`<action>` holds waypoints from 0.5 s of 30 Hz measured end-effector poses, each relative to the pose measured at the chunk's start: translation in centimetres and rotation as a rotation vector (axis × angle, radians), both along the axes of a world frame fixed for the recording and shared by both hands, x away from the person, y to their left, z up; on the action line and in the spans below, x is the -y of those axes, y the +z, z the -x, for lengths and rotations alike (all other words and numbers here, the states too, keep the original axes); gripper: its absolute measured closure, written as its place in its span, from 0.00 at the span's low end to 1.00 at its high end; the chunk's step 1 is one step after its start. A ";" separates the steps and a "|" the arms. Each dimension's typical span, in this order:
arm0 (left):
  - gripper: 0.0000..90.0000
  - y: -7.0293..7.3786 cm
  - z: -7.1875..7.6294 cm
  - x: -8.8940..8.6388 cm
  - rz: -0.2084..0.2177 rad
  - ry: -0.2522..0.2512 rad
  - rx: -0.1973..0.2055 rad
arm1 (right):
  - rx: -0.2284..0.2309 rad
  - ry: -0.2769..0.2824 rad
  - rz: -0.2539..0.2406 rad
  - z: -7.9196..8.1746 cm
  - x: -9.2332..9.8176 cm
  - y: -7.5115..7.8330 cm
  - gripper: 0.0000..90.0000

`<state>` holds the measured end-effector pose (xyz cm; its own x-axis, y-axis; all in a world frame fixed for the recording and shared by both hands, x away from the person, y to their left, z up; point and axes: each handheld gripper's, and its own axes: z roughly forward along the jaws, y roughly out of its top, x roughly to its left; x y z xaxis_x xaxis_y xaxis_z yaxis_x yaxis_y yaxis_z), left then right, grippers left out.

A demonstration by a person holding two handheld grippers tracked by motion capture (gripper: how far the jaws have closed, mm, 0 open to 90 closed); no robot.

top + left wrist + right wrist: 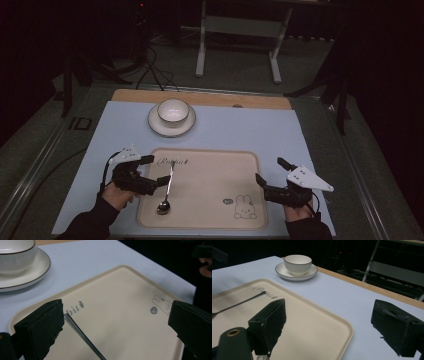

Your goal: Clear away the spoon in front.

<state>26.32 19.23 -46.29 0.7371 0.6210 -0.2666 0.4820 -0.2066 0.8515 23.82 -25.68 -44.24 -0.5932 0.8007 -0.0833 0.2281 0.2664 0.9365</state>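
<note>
Claws gape wide, holding nothing: the left claw point(156, 170) straddles the spoon point(168, 189) handle on the tray point(210, 220), seemingly set to pinch it, while the right claw point(271, 172) idles over the tray's right edge. Bowl point(173, 111) and saucer point(159, 128) wait beyond.

Beige tray point(210, 200), grey rabbit drawing and script | silver spoon point(166, 196) | white bowl point(173, 111) and saucer point(159, 127), dark rims | pale blue mat point(250, 130) | black hand-held gripper point(152, 170) jaws

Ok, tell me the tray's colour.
Tray: cream, with a rabbit drawing; clearest in the high view.
</note>
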 end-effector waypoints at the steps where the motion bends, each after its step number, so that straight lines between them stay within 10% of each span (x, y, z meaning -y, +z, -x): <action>1: 0.01 -0.2 0.1 -0.1 0.006 -0.014 0.005 | 0.001 0.001 0.000 0.0 0.0 0.0 0.14; 15: 0.01 -2.1 0.8 -0.7 -0.011 -0.085 0.057 | -0.006 0.001 0.002 0.0 0.2 -0.1 0.14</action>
